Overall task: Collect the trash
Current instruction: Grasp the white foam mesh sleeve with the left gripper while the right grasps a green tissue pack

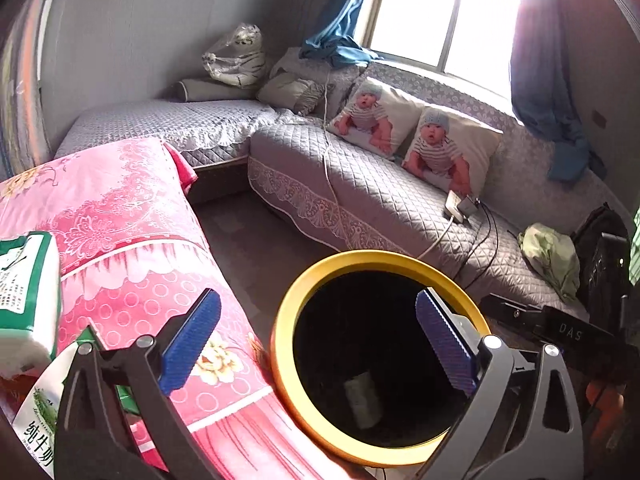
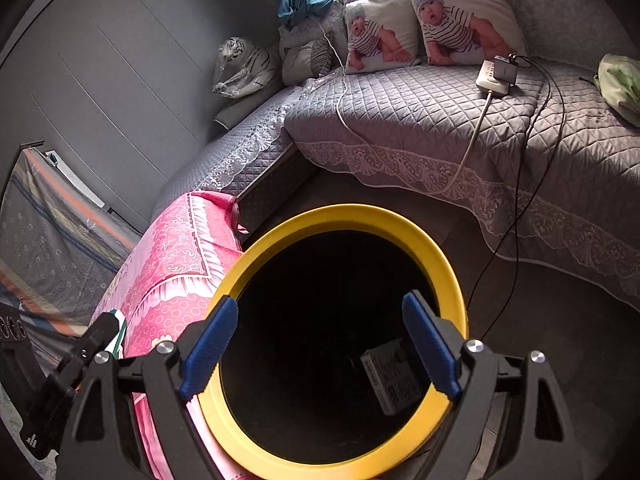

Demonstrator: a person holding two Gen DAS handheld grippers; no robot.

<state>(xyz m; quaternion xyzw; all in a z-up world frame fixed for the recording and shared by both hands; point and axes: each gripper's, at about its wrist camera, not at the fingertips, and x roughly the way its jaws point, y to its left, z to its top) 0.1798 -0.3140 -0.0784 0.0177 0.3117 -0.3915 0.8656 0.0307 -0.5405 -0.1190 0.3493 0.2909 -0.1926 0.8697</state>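
A round bin with a yellow rim point(image 1: 280, 344) and a dark inside stands on the floor beside a table under a pink cloth point(image 1: 120, 216). My left gripper point(image 1: 318, 308) hangs open over the bin's mouth with nothing between its blue pads. A pale carton point(image 1: 362, 400) lies at the bottom of the bin. Two green-and-white milk cartons point(image 1: 24, 300) point(image 1: 40, 412) sit on the pink table at the left. In the right wrist view my right gripper point(image 2: 320, 304) is also open and empty above the same bin point(image 2: 348, 214), where a grey printed box point(image 2: 394, 380) lies inside.
A grey quilted sofa point(image 2: 440, 120) wraps around the far side, with two printed pillows point(image 2: 460, 20). A power strip point(image 2: 494, 76) lies on the sofa and its cables point(image 2: 516, 208) trail down to the floor near the bin. A green cloth bundle point(image 1: 552, 256) and a dark bag point(image 1: 604, 240) sit at the right.
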